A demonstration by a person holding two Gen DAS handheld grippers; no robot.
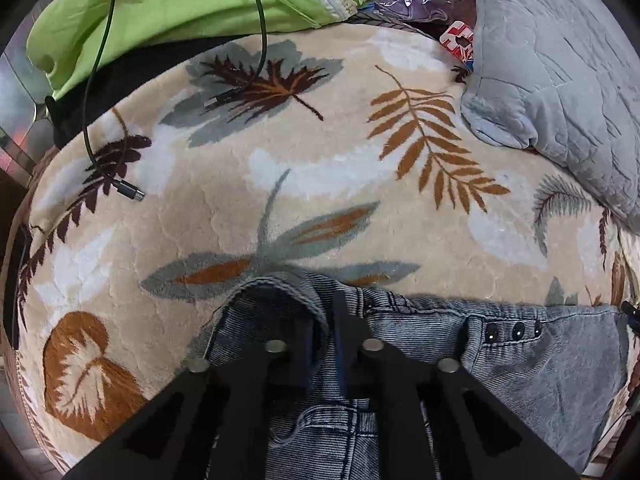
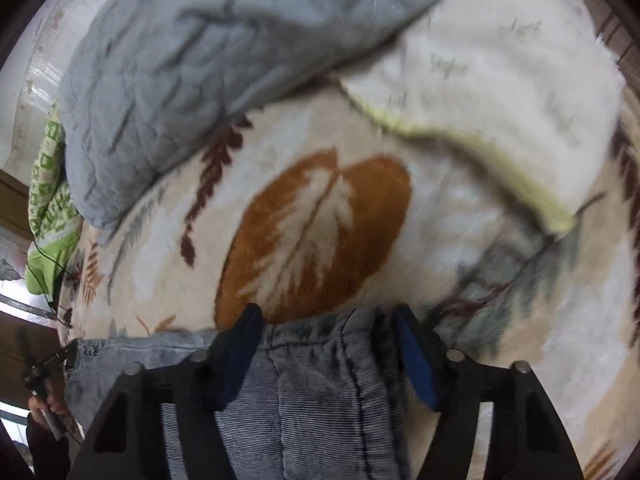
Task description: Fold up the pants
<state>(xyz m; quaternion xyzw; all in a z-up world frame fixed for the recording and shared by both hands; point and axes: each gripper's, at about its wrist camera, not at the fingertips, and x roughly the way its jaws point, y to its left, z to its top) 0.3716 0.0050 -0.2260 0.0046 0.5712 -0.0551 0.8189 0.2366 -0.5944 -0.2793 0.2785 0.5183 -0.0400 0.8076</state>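
Note:
Blue-grey denim pants (image 1: 520, 360) lie flat on a cream blanket with a leaf print (image 1: 320, 160), waistband and dark snap buttons (image 1: 516, 332) toward the right. My left gripper (image 1: 325, 316) points steeply down and is shut on a raised fold at the pants' upper edge. In the blurred right wrist view the pants (image 2: 312, 400) run under my right gripper (image 2: 326, 322). Its blue-padded fingers (image 2: 412, 356) stand apart astride a bunched seam of denim, and I see no squeeze on it. A hand holding the other gripper (image 2: 44, 396) shows at the far left.
A grey quilted pillow (image 1: 560, 60) (image 2: 200, 40) lies at the blanket's far right. Lime-green bedding (image 1: 160, 0) is heaped at the back left. Two black cables end in plugs (image 1: 134, 192) (image 1: 220, 98) on the blanket. A white fleece cloth (image 2: 500, 80) lies beyond the right gripper.

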